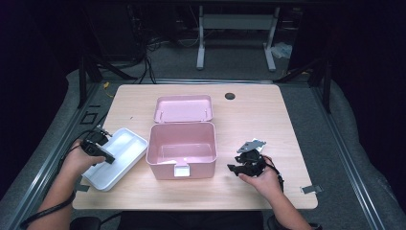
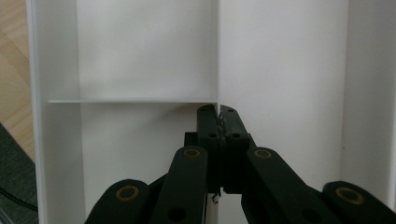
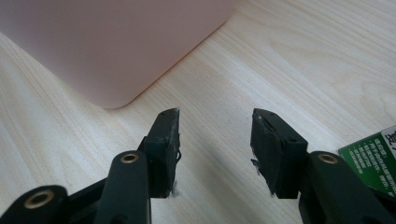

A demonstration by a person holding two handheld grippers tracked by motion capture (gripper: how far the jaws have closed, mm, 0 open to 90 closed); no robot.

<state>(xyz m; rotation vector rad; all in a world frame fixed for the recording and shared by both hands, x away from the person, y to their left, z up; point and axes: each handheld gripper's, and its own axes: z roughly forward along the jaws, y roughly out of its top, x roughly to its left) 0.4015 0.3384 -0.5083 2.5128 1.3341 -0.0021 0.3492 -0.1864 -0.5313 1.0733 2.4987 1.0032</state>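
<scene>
left gripper: jaws together, pinching the thin divider wall inside the white tray where the walls are meeting.
white tray: sitting at the bench front-left, just beside the pink box, long axis running diagonally.
right gripper: jaws apart, holding nothing, resting low over bare wood by the box corner.
nearer hand: left.
left gripper view: showing the divider pinch; high view giving tray-to-box layout and the lid lying open behind.

no readable text anywhere, green label at right edge of right gripper view carries white print, too small and blurred to read, no brands, numbers or signs legible
</scene>
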